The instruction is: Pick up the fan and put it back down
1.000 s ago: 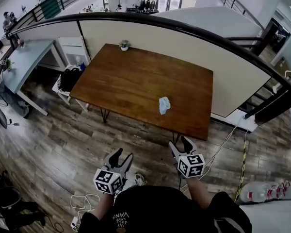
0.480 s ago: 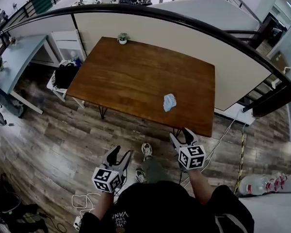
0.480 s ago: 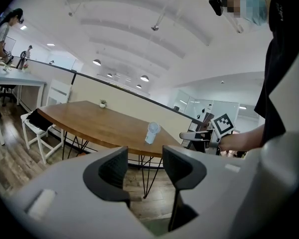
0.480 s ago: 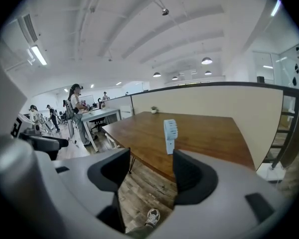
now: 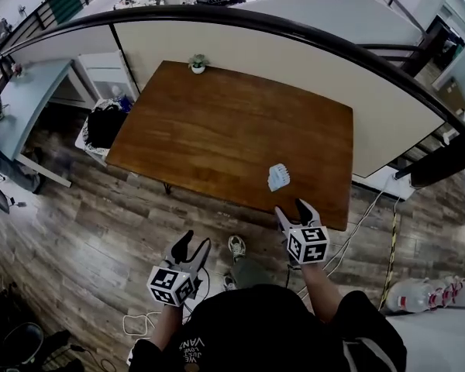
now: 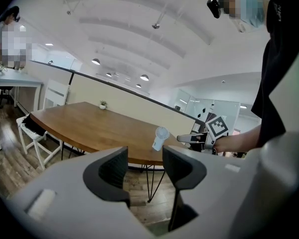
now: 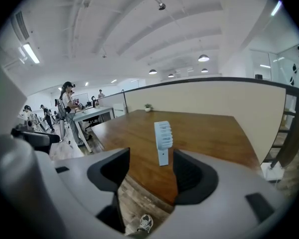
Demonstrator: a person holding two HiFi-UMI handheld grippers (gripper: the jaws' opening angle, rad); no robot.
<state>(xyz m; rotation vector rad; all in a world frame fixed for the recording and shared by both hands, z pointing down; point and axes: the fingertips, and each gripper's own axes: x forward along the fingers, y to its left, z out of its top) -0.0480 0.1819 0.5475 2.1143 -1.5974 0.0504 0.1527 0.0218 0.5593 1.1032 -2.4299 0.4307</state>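
Closer to table (image 5: 217, 122) than 0.5 s ago: R gripper (image 5: 291, 210) now sits at its near edge, w/ jaw tips just over the wood. L gripper (image 5: 196, 242) is further back and to the left, over plank floor (image 5: 101, 215), well apart from table.

Fan (image 5: 278, 177) stands upright on right part of table, near the near edge, untouched. It is just beyond R gripper, not between the jaws.

R gripper view: jaws wide apart, nothing held; fan (image 7: 163, 136) shows through the gap, side-on.

L gripper view: jaws wide apart, empty; fan (image 6: 160, 137) beyond, to the right.

Small plant pot (image 5: 198, 64) at far edge, left of centre.
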